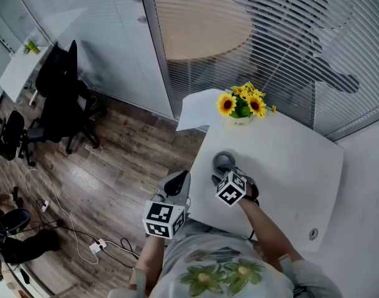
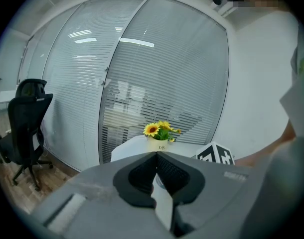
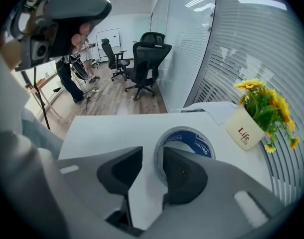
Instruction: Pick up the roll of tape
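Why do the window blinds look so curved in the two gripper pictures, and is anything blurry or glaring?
Left gripper view: the wide-angle lens bows the blinds and blackens the corners; the near fingers look soft. Right gripper view: same bulge, roll of tape sharp, lamp streaks glare on the glass. Head view: even light, blinds only mildly bent.
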Tool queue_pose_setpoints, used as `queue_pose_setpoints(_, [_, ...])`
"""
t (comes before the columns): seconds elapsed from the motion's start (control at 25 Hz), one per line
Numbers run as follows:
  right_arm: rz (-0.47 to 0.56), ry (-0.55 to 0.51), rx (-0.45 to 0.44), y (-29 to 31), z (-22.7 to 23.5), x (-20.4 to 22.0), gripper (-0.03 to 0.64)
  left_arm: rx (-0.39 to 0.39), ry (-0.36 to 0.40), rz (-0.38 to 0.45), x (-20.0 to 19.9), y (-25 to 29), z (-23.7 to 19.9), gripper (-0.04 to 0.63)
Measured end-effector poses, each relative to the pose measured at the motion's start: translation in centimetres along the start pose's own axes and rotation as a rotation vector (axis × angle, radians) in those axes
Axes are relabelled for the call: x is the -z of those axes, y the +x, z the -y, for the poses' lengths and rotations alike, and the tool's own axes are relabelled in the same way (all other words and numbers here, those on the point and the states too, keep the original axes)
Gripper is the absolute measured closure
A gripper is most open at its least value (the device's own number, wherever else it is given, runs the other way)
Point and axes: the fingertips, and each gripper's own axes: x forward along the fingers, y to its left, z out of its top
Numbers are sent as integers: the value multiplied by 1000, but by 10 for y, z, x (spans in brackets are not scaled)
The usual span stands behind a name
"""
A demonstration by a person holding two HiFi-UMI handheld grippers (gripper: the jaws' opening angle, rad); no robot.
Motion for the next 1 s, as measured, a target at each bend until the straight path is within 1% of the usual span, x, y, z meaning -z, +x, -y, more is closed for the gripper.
queue_pose_setpoints(0.2, [-15, -14, 11, 2, 1, 1, 502, -1, -2, -1, 0, 0, -1, 592])
queue_pose_setpoints(0.32, [-20, -19, 22, 2, 3, 1, 527, -1, -3, -2, 0, -1, -2, 592])
queue_pose_setpoints(0.4, [-25, -21, 23, 2, 4, 1, 559, -2, -4, -4, 0, -2, -2, 591])
queue_pose_setpoints(0.6, [-34, -25, -1, 2, 1, 2, 565, -5, -3, -3, 2, -3, -3, 592])
queue_pose_setpoints(1.0, [-34, -36, -12, -5, -6, -3, 561, -6, -3, 4, 0, -10, -3, 591])
